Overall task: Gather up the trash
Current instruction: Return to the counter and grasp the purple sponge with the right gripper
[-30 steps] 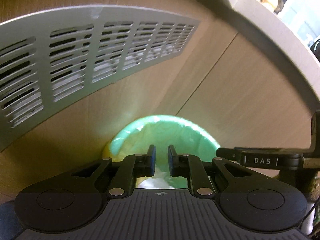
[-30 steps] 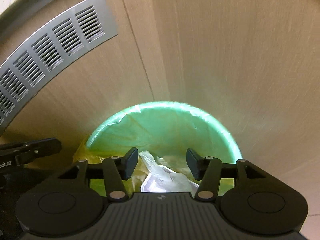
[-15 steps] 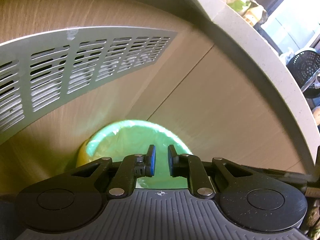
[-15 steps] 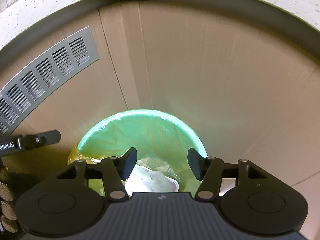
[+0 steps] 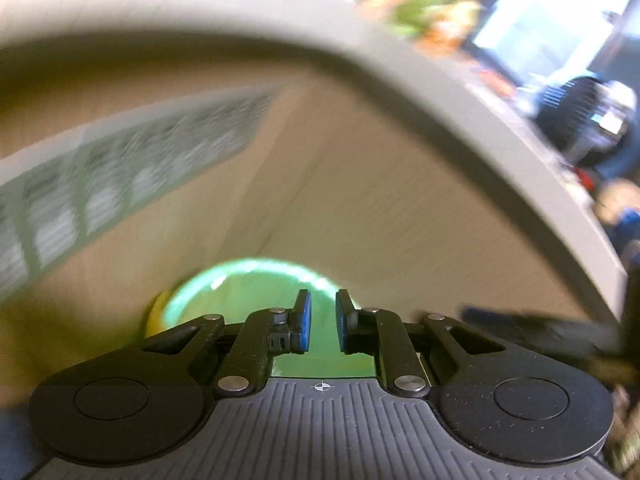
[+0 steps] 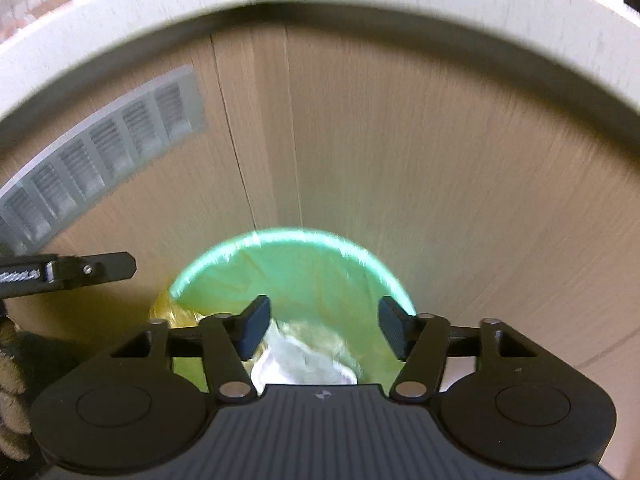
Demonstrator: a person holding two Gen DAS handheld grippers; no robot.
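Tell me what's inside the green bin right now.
In the right wrist view the green bin has a yellowish liner with crumpled clear and white plastic trash lying in it. The gripper body covers the near part of the bin, so anything deeper is hidden.

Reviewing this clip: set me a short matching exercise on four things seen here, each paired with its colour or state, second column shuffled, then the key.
Column one:
1. bin liner
2. vent grille
3. left gripper
4. right gripper

Column two:
A. grey and slotted, on the wooden panel
B. jaws wide apart and opening, nothing between them, crumpled white trash below in the bin
C. green, stretched over the round rim
D. blue pads close together, a narrow gap, nothing held

Pairs: 1-C, 2-A, 3-D, 4-B
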